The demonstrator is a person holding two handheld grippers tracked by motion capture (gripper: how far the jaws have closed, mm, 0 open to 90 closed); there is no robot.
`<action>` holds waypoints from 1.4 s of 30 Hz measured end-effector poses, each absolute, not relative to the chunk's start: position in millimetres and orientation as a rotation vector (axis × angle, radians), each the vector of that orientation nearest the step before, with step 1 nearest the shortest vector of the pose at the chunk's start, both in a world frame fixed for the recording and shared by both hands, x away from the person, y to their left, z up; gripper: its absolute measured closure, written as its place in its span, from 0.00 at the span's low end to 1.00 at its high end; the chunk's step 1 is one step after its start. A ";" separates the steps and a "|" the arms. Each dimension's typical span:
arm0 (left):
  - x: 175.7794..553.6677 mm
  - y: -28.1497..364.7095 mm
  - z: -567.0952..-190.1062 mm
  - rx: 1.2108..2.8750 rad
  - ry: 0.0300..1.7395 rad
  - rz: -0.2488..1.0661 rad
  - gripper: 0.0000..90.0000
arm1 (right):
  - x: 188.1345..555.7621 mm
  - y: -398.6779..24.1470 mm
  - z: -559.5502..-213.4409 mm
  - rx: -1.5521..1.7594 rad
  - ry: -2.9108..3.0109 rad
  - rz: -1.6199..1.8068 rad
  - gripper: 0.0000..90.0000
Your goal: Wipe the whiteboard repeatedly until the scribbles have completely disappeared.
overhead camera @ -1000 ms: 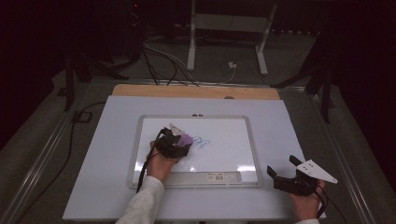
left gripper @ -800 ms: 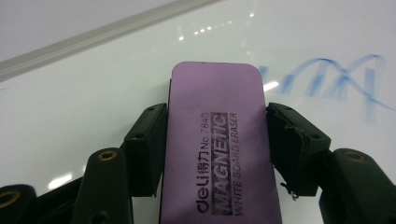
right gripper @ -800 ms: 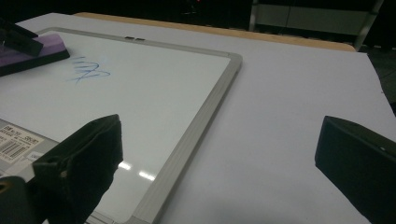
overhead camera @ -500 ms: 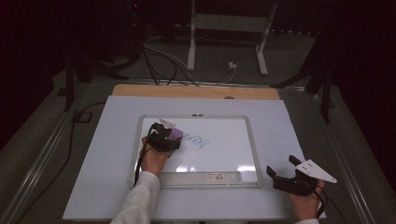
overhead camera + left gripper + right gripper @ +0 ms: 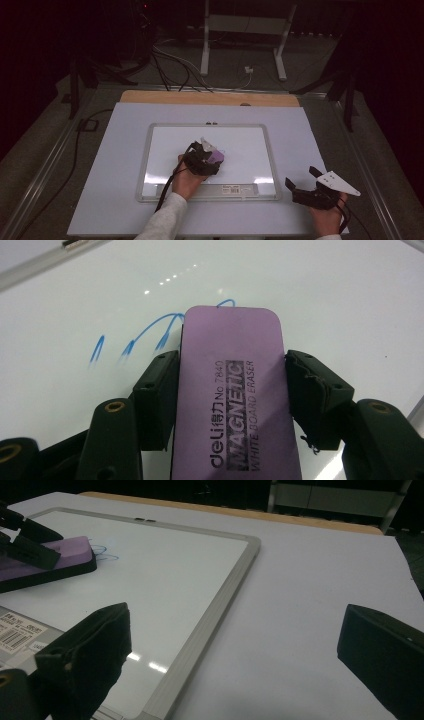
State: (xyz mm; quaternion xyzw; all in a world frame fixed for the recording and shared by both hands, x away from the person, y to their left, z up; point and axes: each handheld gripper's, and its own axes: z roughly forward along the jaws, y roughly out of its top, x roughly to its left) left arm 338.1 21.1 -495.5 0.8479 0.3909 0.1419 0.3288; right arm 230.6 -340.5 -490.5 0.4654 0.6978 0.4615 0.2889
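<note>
Here the left gripper (image 5: 231, 390) clamps the eraser (image 5: 232, 395) mid-whiteboard (image 5: 150, 165), right gripper (image 5: 235, 650) gaping beside its frame.

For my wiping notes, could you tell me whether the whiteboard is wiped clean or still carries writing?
Still marked: blue pen strokes remain on the whiteboard just ahead of the purple eraser, which the left gripper clamps flat against the board.
</note>
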 end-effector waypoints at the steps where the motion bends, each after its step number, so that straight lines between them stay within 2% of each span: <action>1: 339.2 22.4 -495.7 2.217 1.029 0.369 0.47 | 230.5 -340.8 -490.4 1.243 1.861 1.232 0.01; 12: 375.5 73.9 -495.0 2.147 1.260 0.504 0.47 | 230.4 -341.7 -490.3 1.242 1.859 1.228 0.01; 15: 386.4 83.9 -495.8 2.109 1.319 0.507 0.47 | 230.6 -341.3 -490.4 1.241 1.861 1.228 0.01; 20: 392.0 76.1 -496.0 2.107 1.320 0.498 0.47 | 230.7 -341.2 -490.5 1.240 1.862 1.229 0.01; 28: 386.6 53.6 -494.4 2.184 1.193 0.464 0.47 | 230.6 -340.9 -490.4 1.240 1.863 1.228 0.01; 34: 402.0 69.8 -493.4 2.165 1.294 0.547 0.47 | 230.3 -342.4 -490.2 1.244 1.858 1.230 0.01; 38: 407.4 77.2 -494.3 2.121 1.352 0.514 0.47 | 230.6 -342.7 -490.2 1.246 1.857 1.232 0.01; 42: 400.3 61.5 -493.8 2.153 1.295 0.494 0.47 | 231.2 -341.5 -490.7 1.241 1.864 1.228 0.01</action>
